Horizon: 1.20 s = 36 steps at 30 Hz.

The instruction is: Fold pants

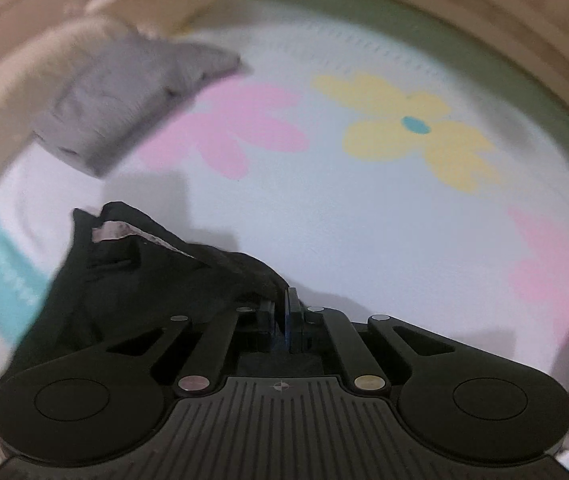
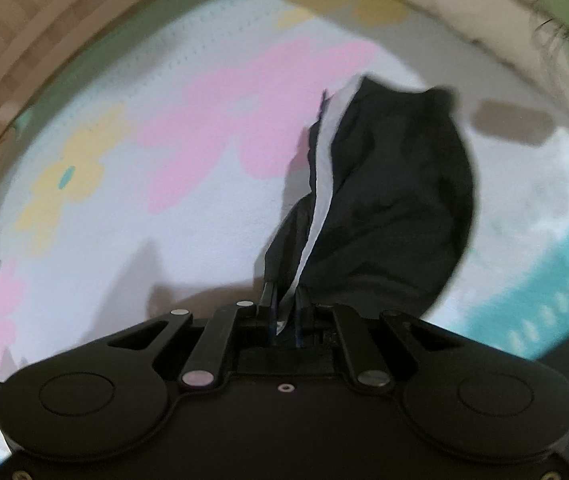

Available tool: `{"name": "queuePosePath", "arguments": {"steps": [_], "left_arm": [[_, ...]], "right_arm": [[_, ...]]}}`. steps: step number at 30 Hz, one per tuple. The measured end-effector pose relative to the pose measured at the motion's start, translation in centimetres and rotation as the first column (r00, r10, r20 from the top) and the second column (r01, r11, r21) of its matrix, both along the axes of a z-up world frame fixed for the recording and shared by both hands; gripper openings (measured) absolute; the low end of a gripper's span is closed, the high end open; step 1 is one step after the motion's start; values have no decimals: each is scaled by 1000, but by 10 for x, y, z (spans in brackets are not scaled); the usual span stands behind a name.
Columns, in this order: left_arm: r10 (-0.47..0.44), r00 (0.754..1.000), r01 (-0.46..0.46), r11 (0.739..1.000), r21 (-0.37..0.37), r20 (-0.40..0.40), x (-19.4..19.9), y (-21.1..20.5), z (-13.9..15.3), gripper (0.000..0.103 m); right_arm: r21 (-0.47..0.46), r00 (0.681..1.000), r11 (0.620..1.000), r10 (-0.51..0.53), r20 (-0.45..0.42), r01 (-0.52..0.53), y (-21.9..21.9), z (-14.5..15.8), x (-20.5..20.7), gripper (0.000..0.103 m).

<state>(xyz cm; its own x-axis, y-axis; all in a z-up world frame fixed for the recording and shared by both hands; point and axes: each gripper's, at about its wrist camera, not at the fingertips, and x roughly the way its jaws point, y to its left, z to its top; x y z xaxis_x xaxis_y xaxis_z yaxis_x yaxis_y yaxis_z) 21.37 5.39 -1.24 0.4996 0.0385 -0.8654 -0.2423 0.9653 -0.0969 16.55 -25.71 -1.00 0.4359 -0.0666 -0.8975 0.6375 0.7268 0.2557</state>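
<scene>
The black pants with a white side stripe hang from both grippers above a white rug with pink and yellow flowers. My left gripper is shut on a black edge of the pants, which drape down to its left. In the right wrist view my right gripper is shut on the pants at the white stripe, and the cloth bunches forward and to the right. Both views are blurred.
A folded grey garment lies on the rug at the far left, next to a beige cushion. Wooden floor borders the rug. A beige and green blanket lies at the far right.
</scene>
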Motion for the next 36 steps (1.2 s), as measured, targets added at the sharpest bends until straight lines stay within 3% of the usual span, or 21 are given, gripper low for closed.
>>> {"name": "queuePosePath", "arguments": {"steps": [5,10,16,20,24,28,32,36], "left_arm": [[-41,997,40,999,16,72,-75,2,21,4],[-44,997,42,999,35,70,-136,19,0,4],[-62,998,63,996,68,-29,-187,31,-47,4],[-51,992,59,996,66,-116,-187,39,-83,4],[-44,990,55,995,78,-137,-173,42,-95,4],[-47,991,60,993,105,-127,-163,39,-96,4],[-52,992,67,989,133,-113,-158,35,-95,4],[-58,992,73,988,134,-108,-163,29,-92,4]], "right_arm": [[-21,1000,1000,4,28,-4,12,33,-63,13],[-34,1000,999,-3,19,4,29,33,-125,12],[-25,996,1000,-20,-86,18,39,-2,-182,12],[-43,992,999,-19,-126,13,42,-19,-196,13],[-135,995,990,17,-97,-30,51,-6,-188,31],[-274,995,957,78,-70,-94,69,10,-152,73],[-392,980,898,186,-74,-200,98,11,-100,73],[-448,957,846,263,-125,-291,122,-11,-45,70]]}}
